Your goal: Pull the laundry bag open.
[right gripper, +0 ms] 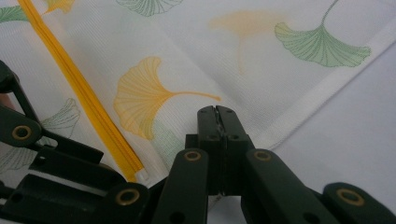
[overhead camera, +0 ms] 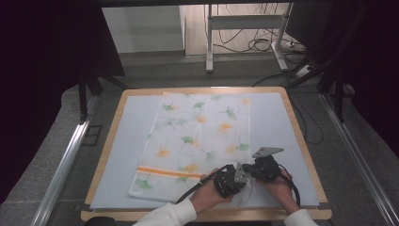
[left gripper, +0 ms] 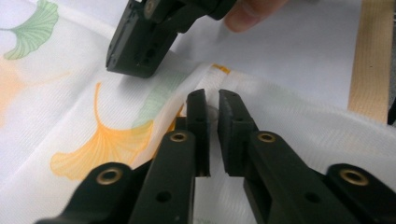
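Note:
A white mesh cloth bag (overhead camera: 202,136) printed with green and orange ginkgo leaves lies flat on the pale blue mat (overhead camera: 127,155). An orange zipper (overhead camera: 167,172) runs across its near end. Both grippers meet at the bag's near right corner. My left gripper (left gripper: 212,100) has its jaws nearly together over a raised fold by the zipper's end (left gripper: 220,69), with a small grey piece between the tips. Beside the hem, my right gripper (right gripper: 216,112) is shut tight on a pinch of the bag (right gripper: 154,93). In the high view the left gripper (overhead camera: 240,184) and right gripper (overhead camera: 251,179) almost touch.
The mat covers a wooden table (overhead camera: 301,141) whose right edge is close to the grippers. A metal table frame (overhead camera: 244,21) and loose cables (overhead camera: 259,44) stand on the floor beyond. Rails (overhead camera: 66,160) run along both sides.

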The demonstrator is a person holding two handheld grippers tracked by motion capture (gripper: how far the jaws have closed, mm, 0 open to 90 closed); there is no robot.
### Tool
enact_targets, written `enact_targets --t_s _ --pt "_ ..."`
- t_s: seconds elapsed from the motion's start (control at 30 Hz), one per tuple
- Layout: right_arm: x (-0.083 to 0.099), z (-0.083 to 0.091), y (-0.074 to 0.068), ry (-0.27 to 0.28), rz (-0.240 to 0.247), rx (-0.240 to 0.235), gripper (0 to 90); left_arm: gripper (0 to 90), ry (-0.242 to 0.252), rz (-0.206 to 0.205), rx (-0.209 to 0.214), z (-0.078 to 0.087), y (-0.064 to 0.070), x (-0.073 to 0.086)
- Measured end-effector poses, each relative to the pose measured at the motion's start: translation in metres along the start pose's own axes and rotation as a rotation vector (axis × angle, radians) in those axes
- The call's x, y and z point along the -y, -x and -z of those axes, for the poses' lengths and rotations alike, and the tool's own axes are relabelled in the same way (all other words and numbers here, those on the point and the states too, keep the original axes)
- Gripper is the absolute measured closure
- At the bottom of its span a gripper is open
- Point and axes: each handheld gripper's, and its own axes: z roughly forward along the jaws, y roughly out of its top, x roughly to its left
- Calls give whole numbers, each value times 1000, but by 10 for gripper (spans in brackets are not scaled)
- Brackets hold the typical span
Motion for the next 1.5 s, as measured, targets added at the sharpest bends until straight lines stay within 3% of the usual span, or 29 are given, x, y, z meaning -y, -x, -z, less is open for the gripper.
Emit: enact_targets --t_s 0.2,1.0,1.2,1.3,1.5 --pt "0 0 0 0 -3 0 884 877 12 31 10 2 -5 4" --pt "0 0 0 -1 3 1 883 879 6 47 5 1 -15 2" --pt "0 0 0 0 2 2 882 812 -11 31 -3 -2 -15 -2" --pt "0 0 0 0 2 1 882 805 -18 19 18 -2 -18 -3" --pt "0 0 0 -1 2 3 882 897 -30 -6 63 -2 -24 -4"
